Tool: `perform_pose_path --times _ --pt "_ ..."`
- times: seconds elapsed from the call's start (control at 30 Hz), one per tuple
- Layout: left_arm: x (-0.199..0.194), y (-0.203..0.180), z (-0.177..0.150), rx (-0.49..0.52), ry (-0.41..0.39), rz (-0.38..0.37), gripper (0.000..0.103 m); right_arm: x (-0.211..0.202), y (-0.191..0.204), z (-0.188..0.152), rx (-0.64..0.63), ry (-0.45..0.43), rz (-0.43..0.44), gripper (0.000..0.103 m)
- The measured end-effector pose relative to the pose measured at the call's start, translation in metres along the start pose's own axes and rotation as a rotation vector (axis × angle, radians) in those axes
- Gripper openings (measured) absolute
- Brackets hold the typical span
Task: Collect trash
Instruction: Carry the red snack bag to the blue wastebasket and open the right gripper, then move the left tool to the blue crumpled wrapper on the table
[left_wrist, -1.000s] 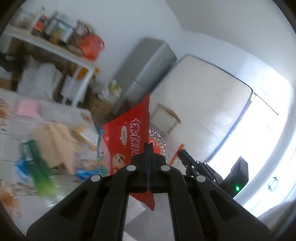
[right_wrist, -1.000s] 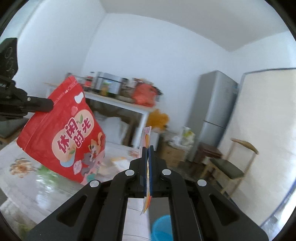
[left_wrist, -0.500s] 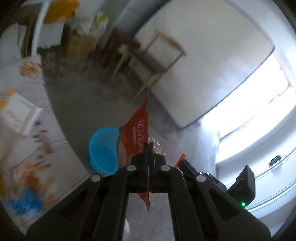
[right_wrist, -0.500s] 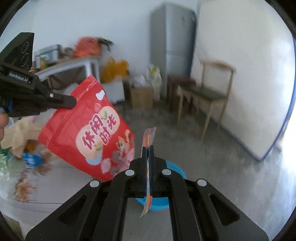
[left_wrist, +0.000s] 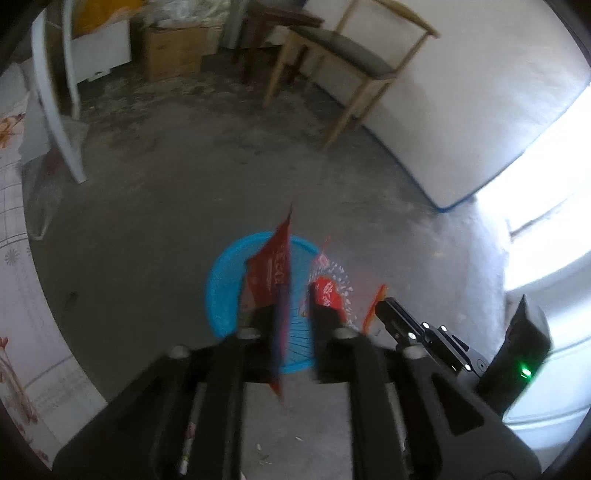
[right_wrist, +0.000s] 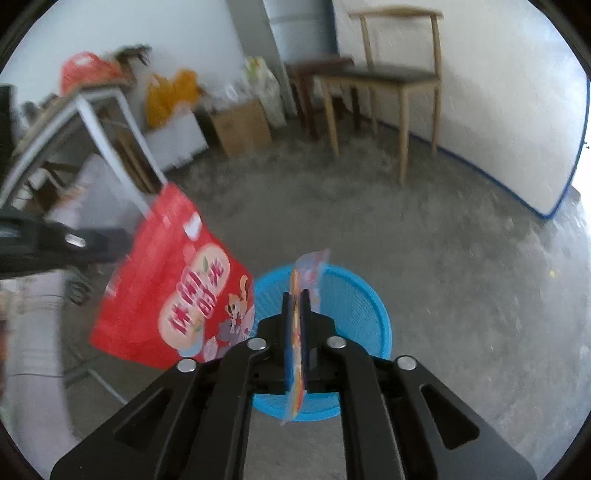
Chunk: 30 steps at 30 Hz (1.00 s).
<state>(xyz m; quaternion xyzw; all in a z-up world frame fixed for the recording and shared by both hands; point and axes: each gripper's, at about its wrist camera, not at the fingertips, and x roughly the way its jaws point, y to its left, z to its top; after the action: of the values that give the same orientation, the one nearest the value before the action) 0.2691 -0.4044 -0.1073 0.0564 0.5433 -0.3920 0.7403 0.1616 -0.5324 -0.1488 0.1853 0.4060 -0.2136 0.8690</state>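
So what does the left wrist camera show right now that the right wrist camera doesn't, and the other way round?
Only the left wrist view shows the right gripper from outside, a bright window area and a floral tablecloth edge. Only the right wrist view shows the printed front of the red snack pouch, the left gripper from outside, and yellow plastic bags. Both show the round blue plastic basket, the wooden chair, the small colourful wrapper, and each gripper's jaws opening with its piece of trash between them.
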Motion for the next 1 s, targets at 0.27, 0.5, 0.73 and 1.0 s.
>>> perform_pose_path --times 0.27,0.5,0.73,1.0 --pt "-0.06 0.011 -0.02 0.019 -0.075 0.012 0.04 -0.018 -0.016 -0.022 0.081 -0.003 0.015 0.043" --pt "-0.149 0.014 -0.045 0.066 -0.173 0.009 0.055 -0.08 -0.016 -0.043 0.084 -0.035 0.062 0.06" --pt "-0.263 0.048 -0.113 0.068 -0.331 0.044 0.066 -0.142 0.0 -0.048 0.04 -0.094 0.135 0.07" --pt "-0.329 0.102 -0.204 -0.036 -0.454 0.222 0.067 -0.191 0.056 -0.044 -0.08 -0.141 0.287 0.073"
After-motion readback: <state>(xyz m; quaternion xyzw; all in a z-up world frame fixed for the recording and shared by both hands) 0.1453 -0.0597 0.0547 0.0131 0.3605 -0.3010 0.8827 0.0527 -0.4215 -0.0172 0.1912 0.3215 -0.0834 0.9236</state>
